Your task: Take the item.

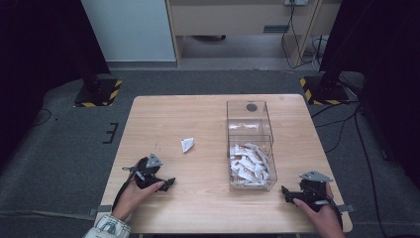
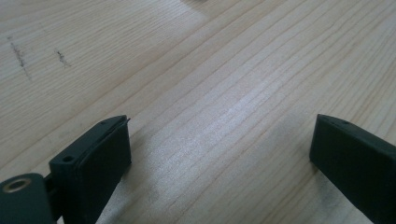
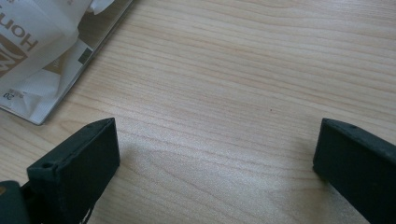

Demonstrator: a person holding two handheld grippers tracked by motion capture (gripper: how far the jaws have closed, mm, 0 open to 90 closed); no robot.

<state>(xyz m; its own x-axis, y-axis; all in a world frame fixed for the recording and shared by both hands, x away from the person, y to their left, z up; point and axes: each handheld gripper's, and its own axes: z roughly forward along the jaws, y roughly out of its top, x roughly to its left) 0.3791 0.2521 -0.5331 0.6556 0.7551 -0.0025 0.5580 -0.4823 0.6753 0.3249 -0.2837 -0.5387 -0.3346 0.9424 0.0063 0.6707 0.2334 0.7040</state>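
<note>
1. The left gripper (image 1: 168, 182) rests low near the table's (image 1: 208, 208) near left edge, jaws spread wide with only bare wood between them.
2. The right gripper (image 1: 286, 191) sits at the near right, likewise released and empty.
3. One white packet (image 1: 187, 144) lies loose, left of the clear box (image 1: 250, 144) that holds the others.
4. Judged step: between pickups. The next move calls for reaching farther and right to the packet.
</note>
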